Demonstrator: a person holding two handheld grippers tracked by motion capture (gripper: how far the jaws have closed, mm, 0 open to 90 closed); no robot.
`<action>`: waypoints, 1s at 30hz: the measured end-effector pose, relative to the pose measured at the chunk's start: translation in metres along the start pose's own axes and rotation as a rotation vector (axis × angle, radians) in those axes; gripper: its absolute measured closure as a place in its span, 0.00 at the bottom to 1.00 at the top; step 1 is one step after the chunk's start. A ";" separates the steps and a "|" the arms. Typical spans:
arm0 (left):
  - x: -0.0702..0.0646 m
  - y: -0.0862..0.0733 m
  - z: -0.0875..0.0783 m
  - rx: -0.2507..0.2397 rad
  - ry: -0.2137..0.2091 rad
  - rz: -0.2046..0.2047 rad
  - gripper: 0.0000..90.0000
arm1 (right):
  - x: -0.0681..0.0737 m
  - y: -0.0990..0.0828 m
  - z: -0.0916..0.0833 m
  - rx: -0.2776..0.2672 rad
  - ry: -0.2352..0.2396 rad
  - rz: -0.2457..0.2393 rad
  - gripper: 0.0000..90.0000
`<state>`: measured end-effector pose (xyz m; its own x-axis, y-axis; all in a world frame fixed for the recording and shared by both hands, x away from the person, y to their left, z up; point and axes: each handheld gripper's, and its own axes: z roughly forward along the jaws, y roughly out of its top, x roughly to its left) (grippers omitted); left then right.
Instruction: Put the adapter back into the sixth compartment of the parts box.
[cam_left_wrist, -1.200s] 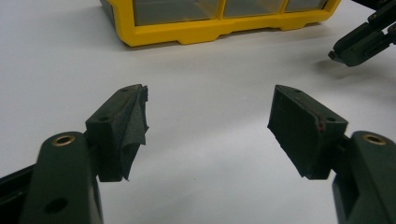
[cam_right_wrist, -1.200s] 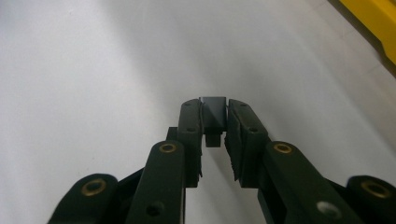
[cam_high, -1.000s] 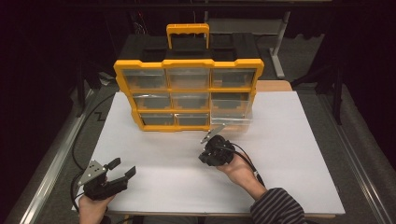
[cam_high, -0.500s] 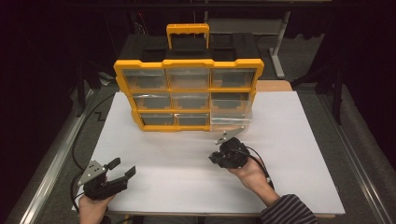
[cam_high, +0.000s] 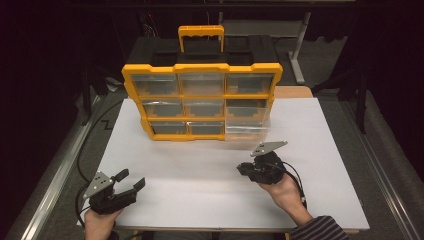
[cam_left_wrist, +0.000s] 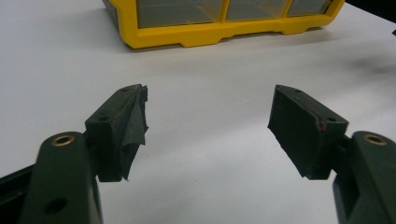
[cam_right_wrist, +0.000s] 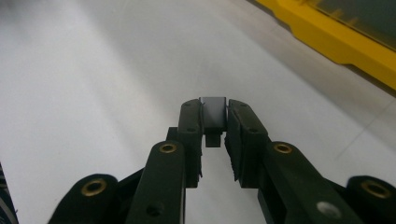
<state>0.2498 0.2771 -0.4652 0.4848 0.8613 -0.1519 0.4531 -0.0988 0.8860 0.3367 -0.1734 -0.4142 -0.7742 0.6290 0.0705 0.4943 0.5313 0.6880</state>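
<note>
A yellow drawer organizer with a black body and a yellow handle stands at the back of the white tabletop. Its clear lower-right drawer is pulled out. My right gripper hovers in front of that drawer, pointing left, and is shut on a small dark grey block held at the jaw tips. My left gripper rests at the front left corner, open and holding nothing. The organizer's yellow base lies well ahead of it.
The organizer's yellow edge runs along the upper right of the right gripper view. A black cable trails off the table's left side. A metal rail borders the left, and a table leg stands behind.
My right gripper has moved to the right and a little toward the person, away from the organizer's front. The left gripper has stayed still and open.
</note>
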 end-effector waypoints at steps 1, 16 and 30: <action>0.000 0.000 0.000 0.000 0.000 0.000 0.32 | 0.000 0.000 0.000 0.000 0.000 0.000 0.85; 0.001 0.000 0.000 -0.001 0.005 -0.005 0.32 | -0.005 -0.006 -0.031 -0.112 -0.009 0.031 0.85; 0.001 0.000 0.000 -0.004 0.008 -0.013 0.32 | -0.010 0.003 -0.058 -0.242 -0.014 0.048 0.85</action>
<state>0.2501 0.2784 -0.4654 0.4735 0.8662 -0.1597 0.4559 -0.0859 0.8859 0.3230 -0.2106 -0.3713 -0.7456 0.6591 0.0982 0.4201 0.3506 0.8370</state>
